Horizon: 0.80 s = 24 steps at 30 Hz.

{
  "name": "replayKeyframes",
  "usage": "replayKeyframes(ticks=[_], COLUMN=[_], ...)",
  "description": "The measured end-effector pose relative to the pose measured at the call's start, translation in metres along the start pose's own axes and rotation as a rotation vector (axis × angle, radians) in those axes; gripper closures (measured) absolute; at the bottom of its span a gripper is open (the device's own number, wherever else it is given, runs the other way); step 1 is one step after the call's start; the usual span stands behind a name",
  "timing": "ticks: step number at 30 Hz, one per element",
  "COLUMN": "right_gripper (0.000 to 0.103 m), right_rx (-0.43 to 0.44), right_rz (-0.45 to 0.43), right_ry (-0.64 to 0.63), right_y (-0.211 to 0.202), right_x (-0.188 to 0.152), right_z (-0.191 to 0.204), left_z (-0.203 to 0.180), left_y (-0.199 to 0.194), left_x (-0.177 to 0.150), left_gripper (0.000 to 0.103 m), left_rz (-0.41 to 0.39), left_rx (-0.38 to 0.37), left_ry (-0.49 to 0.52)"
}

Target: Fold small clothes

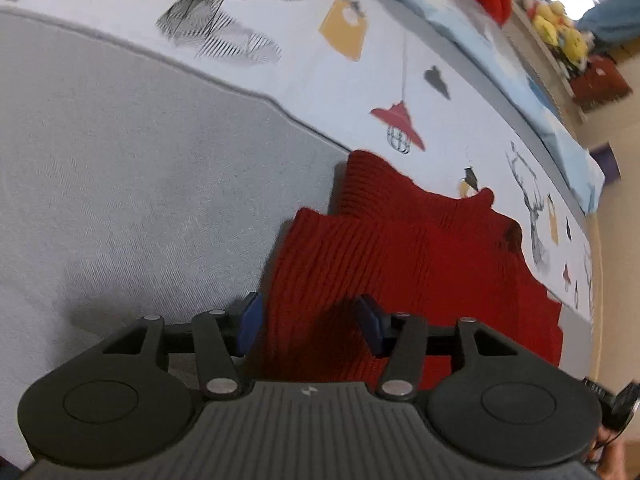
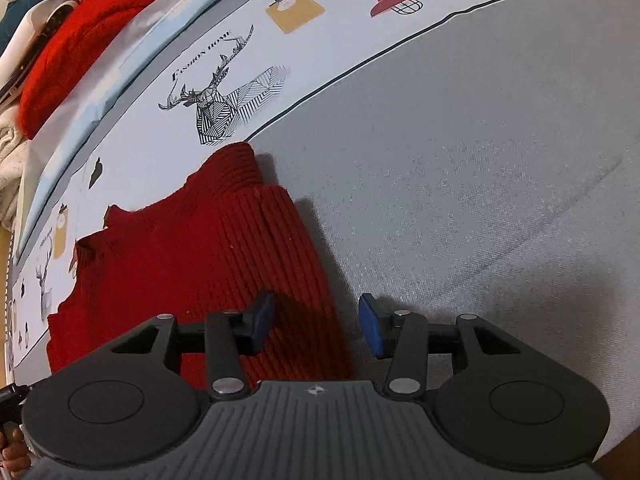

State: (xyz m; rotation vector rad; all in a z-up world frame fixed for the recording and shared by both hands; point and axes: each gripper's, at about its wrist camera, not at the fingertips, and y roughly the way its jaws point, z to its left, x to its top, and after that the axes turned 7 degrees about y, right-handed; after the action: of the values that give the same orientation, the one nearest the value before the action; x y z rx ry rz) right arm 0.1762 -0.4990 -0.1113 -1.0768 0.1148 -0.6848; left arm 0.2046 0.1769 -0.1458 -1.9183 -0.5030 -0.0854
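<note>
A dark red ribbed knit garment (image 1: 404, 264) lies flat on the grey and printed cloth, partly folded, with a sleeve doubled over its body. My left gripper (image 1: 310, 326) is open just above the garment's near left edge, holding nothing. In the right wrist view the same garment (image 2: 208, 264) lies at left centre. My right gripper (image 2: 316, 326) is open over the garment's near right edge, its left pad (image 2: 262, 320) above the knit and its right pad (image 2: 370, 326) above the grey cloth.
The grey mat (image 2: 480, 184) borders a white sheet printed with deer and lamps (image 2: 224, 108). A bright red sweater (image 2: 76, 40) and pale clothes (image 2: 8, 160) are piled beyond the far edge. Yellow plush toys (image 1: 556, 28) sit on a shelf.
</note>
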Motion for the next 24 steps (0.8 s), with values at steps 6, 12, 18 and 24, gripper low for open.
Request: replayKeyframes(ticks=[6, 12, 18, 24], right_gripper=[0.054, 0.039, 0.061, 0.093], right_rx=[0.086, 0.060, 0.071, 0.053], right_rz=[-0.046, 0.032, -0.001, -0.089], right_ry=[0.110, 0.007, -0.007, -0.116], right_y=[-0.014, 0.000, -0.007, -0.027], right_x=[0.009, -0.003, -0.009, -0.015], right_z=[-0.012, 0.004, 0.012, 0.022], left_z=[-0.014, -0.013, -0.014, -0.026], left_y=[0.004, 0.004, -0.002, -0.016], left_x=[-0.002, -0.001, -0.003, -0.007], left_gripper=[0.045, 0.053, 0.087, 0.089], left_rz=[0.009, 0.012, -0.006, -0.070], left_rx=[0.012, 0.016, 0.046, 0.078], left_ry=[0.036, 0.060, 0.097, 0.182])
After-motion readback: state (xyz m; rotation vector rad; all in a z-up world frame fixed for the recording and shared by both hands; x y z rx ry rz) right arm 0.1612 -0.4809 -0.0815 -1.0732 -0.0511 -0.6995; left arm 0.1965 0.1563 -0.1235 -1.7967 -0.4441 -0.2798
